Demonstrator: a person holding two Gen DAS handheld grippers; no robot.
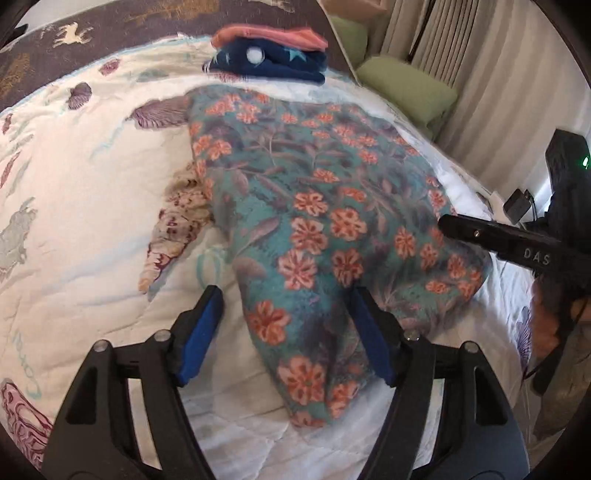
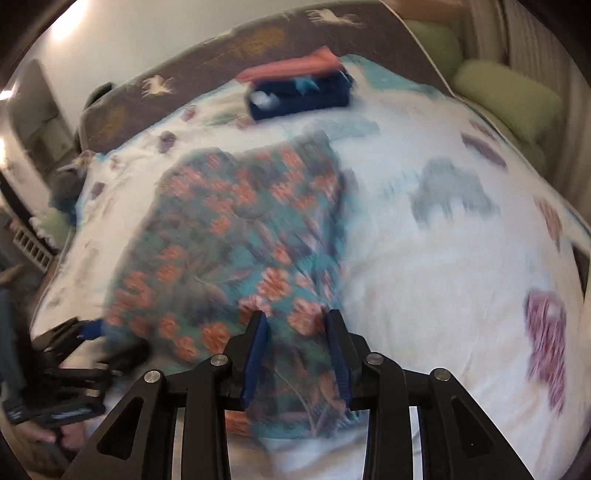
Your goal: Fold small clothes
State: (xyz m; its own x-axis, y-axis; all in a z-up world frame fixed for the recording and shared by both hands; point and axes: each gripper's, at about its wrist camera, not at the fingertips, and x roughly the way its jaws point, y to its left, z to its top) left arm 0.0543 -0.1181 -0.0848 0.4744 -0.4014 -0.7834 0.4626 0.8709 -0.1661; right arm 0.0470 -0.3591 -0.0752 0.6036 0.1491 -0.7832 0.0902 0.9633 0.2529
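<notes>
A teal garment with orange flowers lies spread on the white quilt. My left gripper is open, its blue pads standing either side of the garment's near corner. The right gripper shows in this view at the garment's right edge. In the blurred right wrist view the same garment runs between the fingers of my right gripper, which stand partly apart over its near edge. The left gripper is at the garment's left corner there.
A stack of folded clothes, navy with stars under pink, sits at the far end of the bed; it also shows in the right wrist view. Green cushions and curtains lie to the right. A dark blanket edges the quilt.
</notes>
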